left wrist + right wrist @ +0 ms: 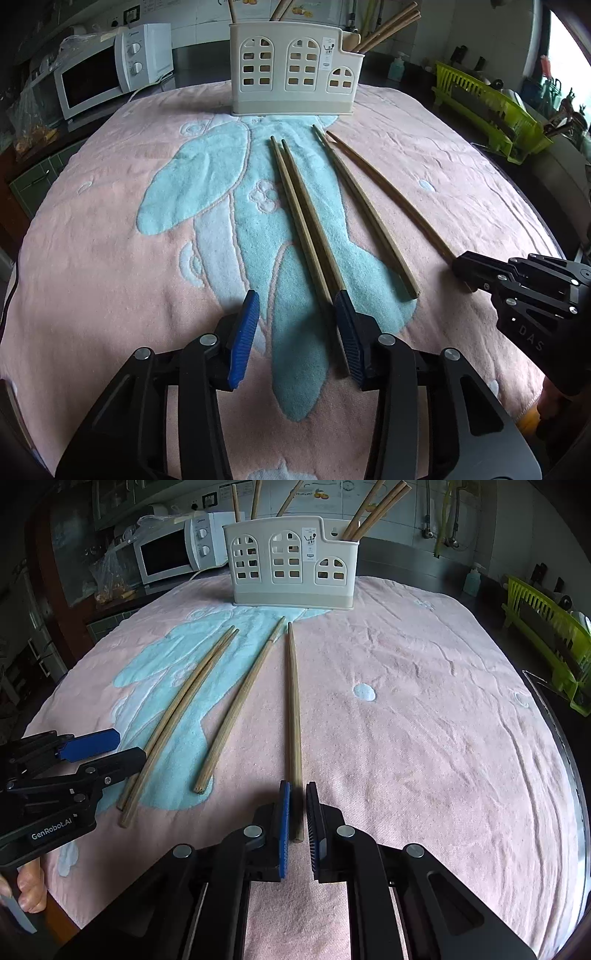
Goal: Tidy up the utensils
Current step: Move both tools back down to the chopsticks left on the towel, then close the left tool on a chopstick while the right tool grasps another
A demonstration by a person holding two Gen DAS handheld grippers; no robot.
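Chopsticks lie lengthwise toward the far holder on the towel-covered surface: the right hand-held gripper is clenched on the rightmost chopstick, while the left hand-held gripper, unclenched, straddles the near ends of the left pair.

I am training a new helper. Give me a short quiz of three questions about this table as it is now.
1. How many chopsticks lie flat on the towel?
2. True or false: the white holder at the back is empty.
3. Which gripper has the single chopstick on the far right between its fingers? A. left gripper B. right gripper C. neither

Key: 1. Four. 2. False, chopsticks stand in the white holder. 3. B.
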